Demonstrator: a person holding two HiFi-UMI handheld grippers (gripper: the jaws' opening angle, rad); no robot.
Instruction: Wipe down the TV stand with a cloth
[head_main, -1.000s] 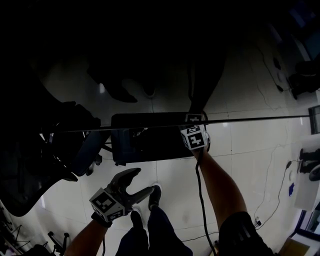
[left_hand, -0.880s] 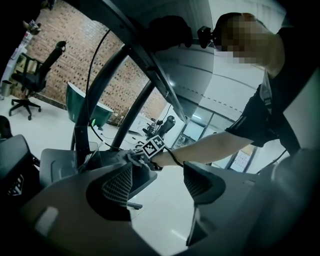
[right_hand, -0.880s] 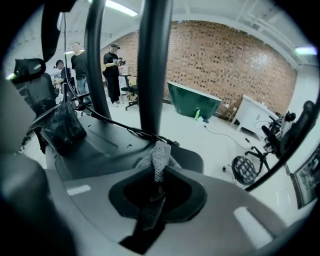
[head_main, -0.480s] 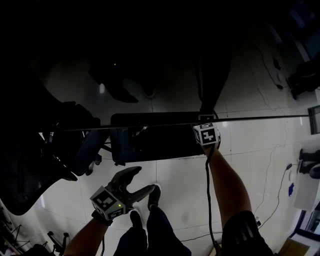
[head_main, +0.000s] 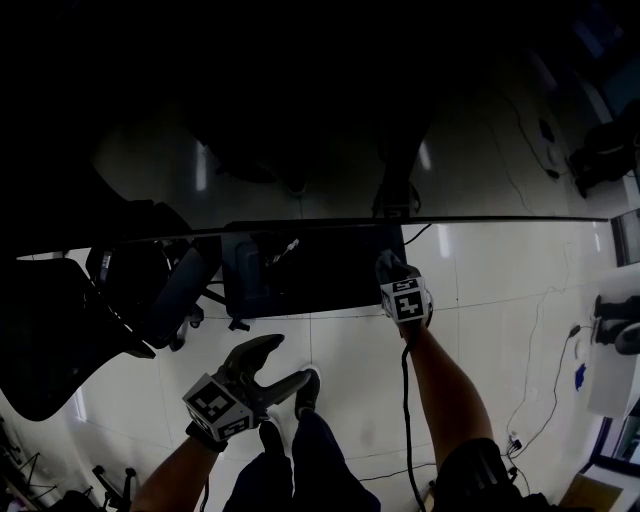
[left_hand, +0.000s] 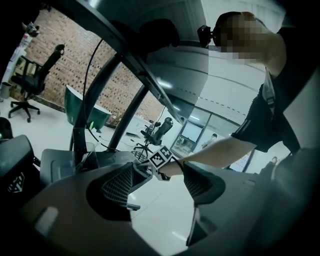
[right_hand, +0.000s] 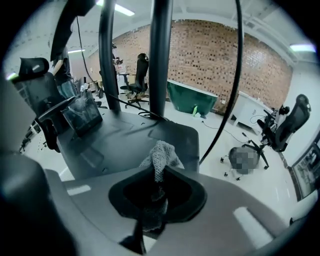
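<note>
No words or numbers can be read anywhere. The cube (head_main: 215, 407) on the left gripper (head_main: 286, 362) and the one on the right gripper (head_main: 388, 266) show only black and white square shapes, not letters.

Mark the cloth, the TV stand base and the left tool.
cloth (right_hand: 162, 156): right gripper view, bunched tip poking above the jaws.
TV stand base (head_main: 330, 282): head view, bare dark top.
left tool (head_main: 291, 359): head view, midway between its open fingertips.
</note>
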